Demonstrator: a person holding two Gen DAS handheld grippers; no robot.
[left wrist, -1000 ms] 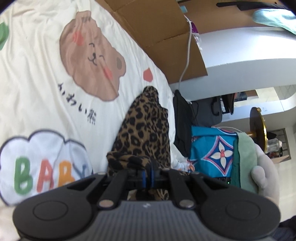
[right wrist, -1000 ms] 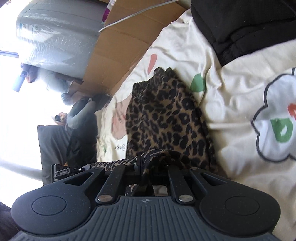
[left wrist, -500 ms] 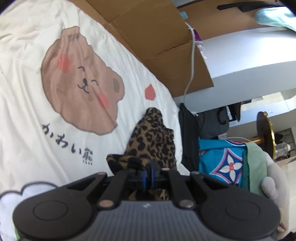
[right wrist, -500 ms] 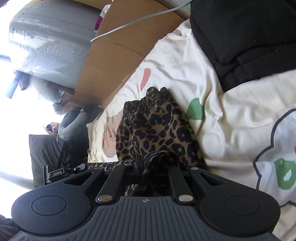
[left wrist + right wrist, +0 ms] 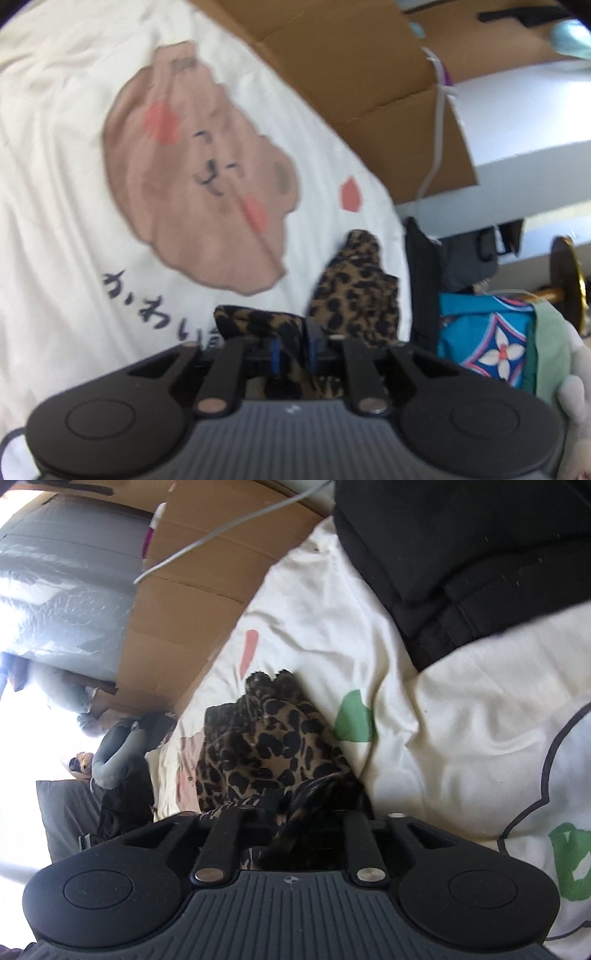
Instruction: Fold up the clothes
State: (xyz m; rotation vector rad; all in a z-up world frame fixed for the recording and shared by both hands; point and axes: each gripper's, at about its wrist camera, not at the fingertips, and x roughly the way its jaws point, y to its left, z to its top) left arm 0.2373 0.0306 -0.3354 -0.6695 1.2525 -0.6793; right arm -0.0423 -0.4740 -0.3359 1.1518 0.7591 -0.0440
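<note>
Item: leopard-print garment (image 5: 354, 291) — thin printed cloth, one piece, bunched and partly lifted.

Location: on a cream bedspread (image 5: 74, 206) with a printed bear face. The free end lies in a narrow crumpled ridge running away from both cameras; the near end is raised into the two tools. A black garment (image 5: 461, 554) sits well apart toward the far side, with flattened cardboard (image 5: 351, 74) beyond the bed edge. A folded blue patterned cloth (image 5: 484, 343) lies off to one side, near the leopard piece.

Holders: left gripper (image 5: 291, 350) — fingers drawn narrow, a fold of the print pinched between the blue pads. Right gripper (image 5: 291, 827) — fingers likewise close together, a gathered wad of the same cloth caught between them and spilling back over the tool body.

Handling, as judged: light, limp, no stiffness of its own; it sags and ropes between the two grips rather than spreading. The weave looks smooth, so probably a little slippery under a shallow pinch. Not fragile.

Where to take hold: best at a hem or corner, single layer, one tool at each end of the same edge — the present grips look like bunched multi-layer holds, which keep the cloth secure but tend to hide where the edges run.
</note>
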